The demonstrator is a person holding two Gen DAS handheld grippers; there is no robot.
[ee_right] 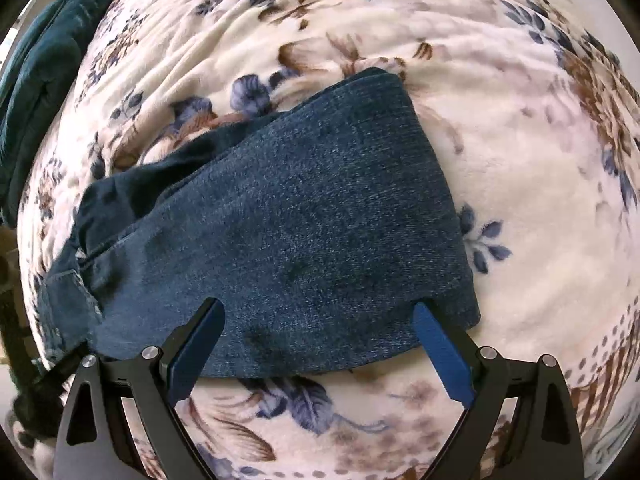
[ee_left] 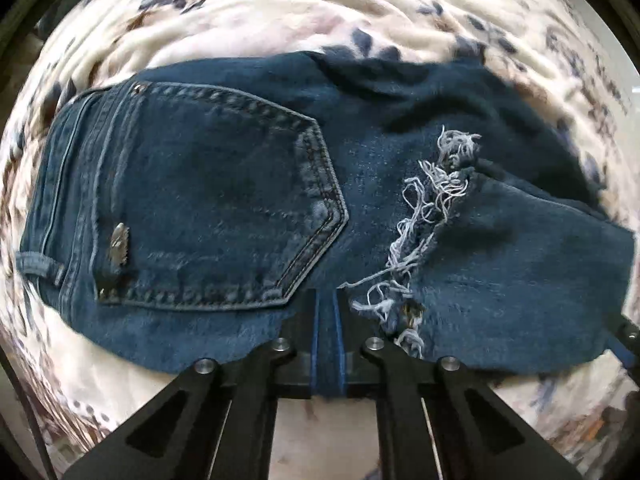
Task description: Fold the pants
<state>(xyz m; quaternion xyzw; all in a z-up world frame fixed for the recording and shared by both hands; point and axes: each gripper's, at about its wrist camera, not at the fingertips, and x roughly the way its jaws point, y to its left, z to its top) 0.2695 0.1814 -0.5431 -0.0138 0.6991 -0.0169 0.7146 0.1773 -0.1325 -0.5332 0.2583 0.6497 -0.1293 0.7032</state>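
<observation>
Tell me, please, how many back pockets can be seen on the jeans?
1. The back pocket shows in the left wrist view, left of the frayed rip, near the waistband. The right wrist view shows only plain denim. A second pocket may be hidden underneath.

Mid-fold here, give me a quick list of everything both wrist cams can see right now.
jeans: one pair, dark blue denim, folded, lying on the blanket; back pocket faces up in the left view, plain folded leg in the right view
frayed rip: one, pale loose threads, right of the pocket
blanket: one, cream with blue and brown flowers, under the jeans
teal cloth: one, dark teal, far left edge of the right view; what it is I cannot tell
left gripper: black with blue pads, shut on the near edge of the jeans
right gripper: black with blue pads, open, fingers astride the near edge of the leg
</observation>
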